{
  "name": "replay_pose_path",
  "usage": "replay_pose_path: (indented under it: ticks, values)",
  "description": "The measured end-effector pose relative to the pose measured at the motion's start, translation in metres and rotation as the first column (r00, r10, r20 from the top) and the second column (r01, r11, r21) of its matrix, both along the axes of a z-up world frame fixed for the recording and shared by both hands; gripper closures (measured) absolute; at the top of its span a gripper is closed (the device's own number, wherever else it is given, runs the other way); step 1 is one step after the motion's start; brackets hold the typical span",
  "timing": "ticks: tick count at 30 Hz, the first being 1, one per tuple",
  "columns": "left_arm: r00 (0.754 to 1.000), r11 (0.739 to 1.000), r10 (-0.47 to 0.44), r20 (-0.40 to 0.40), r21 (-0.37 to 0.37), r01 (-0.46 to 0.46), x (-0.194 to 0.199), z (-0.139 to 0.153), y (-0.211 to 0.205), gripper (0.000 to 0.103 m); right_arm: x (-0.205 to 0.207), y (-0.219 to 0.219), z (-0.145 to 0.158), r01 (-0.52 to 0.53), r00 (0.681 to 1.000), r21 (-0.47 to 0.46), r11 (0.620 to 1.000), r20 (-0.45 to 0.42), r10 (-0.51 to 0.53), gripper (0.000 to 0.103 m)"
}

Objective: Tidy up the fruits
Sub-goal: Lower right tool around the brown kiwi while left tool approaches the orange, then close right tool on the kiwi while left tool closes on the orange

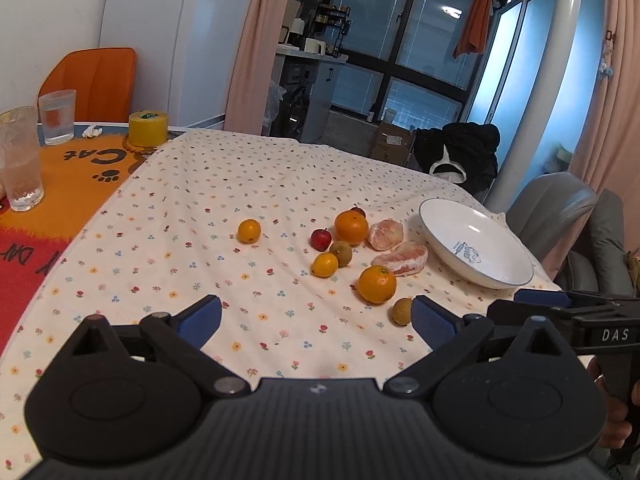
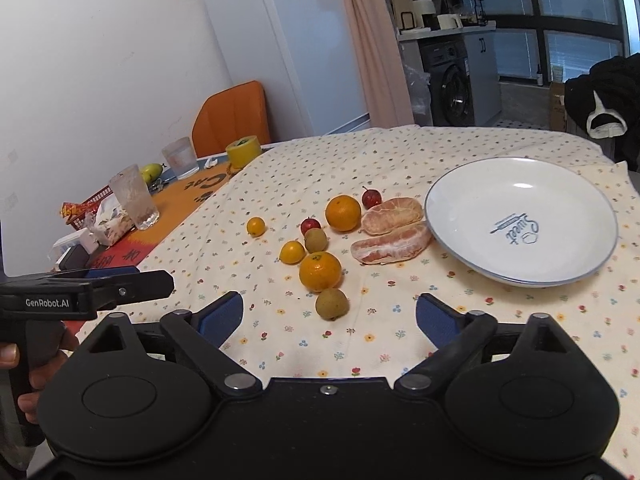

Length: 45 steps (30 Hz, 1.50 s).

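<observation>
Both tools hover low over the floral tablecloth (image 2: 400,144), held apart from every fruit. The left gripper (image 1: 316,316) has its blue-padded fingers spread wide with nothing between them. The right gripper (image 2: 330,314) is likewise spread and empty; a hand (image 2: 24,364) grips the left tool's handle at 8 o'clock in the right wrist view.

Nearest the right gripper, just ahead at 12 o'clock, lies a small dull brown-green round fruit (image 2: 331,303), skin matte. Touching or just behind it is a glossy orange (image 2: 320,271), its green stem scar facing up. Beyond, at 11 o'clock, sit a small yellow-orange citrus (image 2: 292,251) and a second brown-green fruit (image 2: 316,239), close together, with a small red fruit (image 2: 310,224) just behind them. A lone small citrus (image 2: 256,226) lies apart at 10 o'clock.

At 1 o'clock two peeled citrus sections rest side by side: the nearer section (image 2: 394,247) is pale pink with white pith, the farther section (image 2: 394,210) more tan. A second orange (image 2: 343,213) sits left of the farther section, with another red fruit (image 2: 371,198), stem upright, behind it.

The white plate (image 2: 452,200), blue-rimmed with blue print in its centre, lies empty at 2 o'clock, its rim beside the sections.
</observation>
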State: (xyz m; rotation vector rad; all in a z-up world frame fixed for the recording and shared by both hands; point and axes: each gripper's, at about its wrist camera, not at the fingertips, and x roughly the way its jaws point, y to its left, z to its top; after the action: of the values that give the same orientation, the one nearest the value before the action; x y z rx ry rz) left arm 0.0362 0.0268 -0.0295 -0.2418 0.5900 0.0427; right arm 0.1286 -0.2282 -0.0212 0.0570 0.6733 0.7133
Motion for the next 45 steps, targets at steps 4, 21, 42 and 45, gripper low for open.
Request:
replay_pose_path:
  ticks: [4,21,42,45]
  values:
    - [1.000,1.000,-0.009,-0.003,-0.011,0.009,0.007,-0.006,0.001,0.003,0.005,0.009,-0.005,-0.018,1.000,-0.015,1.000,0.007,0.018,0.010]
    - [0.997,0.997,-0.059,-0.049,-0.045,0.057,0.045,-0.032,-0.001,0.030,0.032,0.026,-0.033,-0.078,0.994,-0.019,0.997,-0.079,0.076,0.041]
    - [0.989,0.994,-0.104,-0.105,-0.053,0.099,0.085,-0.047,-0.009,0.046,0.065,0.039,-0.052,-0.115,0.983,0.013,0.993,-0.141,0.116,0.078]
    - [0.988,0.992,-0.118,-0.105,-0.053,0.113,0.091,-0.046,-0.013,0.047,0.067,0.034,-0.052,-0.102,0.984,0.018,0.995,-0.148,0.104,0.078]
